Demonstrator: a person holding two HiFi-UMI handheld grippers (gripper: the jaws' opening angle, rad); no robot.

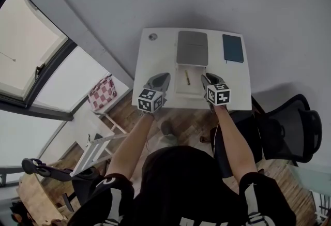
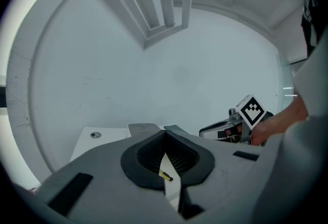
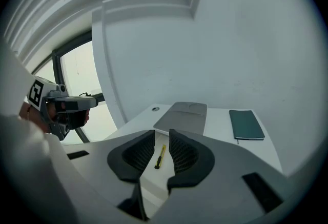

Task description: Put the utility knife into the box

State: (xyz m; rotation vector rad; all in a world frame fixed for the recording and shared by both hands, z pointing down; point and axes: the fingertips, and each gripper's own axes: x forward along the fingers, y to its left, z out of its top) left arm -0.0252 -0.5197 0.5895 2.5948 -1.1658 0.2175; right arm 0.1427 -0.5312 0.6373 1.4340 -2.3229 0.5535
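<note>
**A:** Entry one, the largest?
**B:** White table [image 1: 155,59], as the head view shows it. A closed grey laptop [image 1: 192,48] lies at its 12 o'clock edge.

**A:** Next.
**B:** Open white box [image 1: 196,88], at 6 o'clock of the laptop. I cannot tell whether they touch or lie just beside each other. After that, a teal notebook [image 1: 232,48], at 2 o'clock of the box and apart from it.

**A:** The tongs?
**B:** Left gripper [image 1: 165,76], at 9 o'clock of the box, has its tips drawn together with nothing in them. Right gripper [image 1: 205,78], at 3 o'clock, has a narrow gap between its jaws and is empty. Its own view shows only the box below through that gap.

**A:** Smallest entry?
**B:** Yellow utility knife [image 1: 187,77], lying on the box floor, lengthwise from 12 to 6. Neither gripper touches it.

**A:** And the step in hand?
**B:** By my reading the placing is done and only the clearing off remains. To do it well, draw both grippers up and toward 6 o'clock. Keep them off the box walls so the box does not shift and the knife lies undisturbed.
</note>
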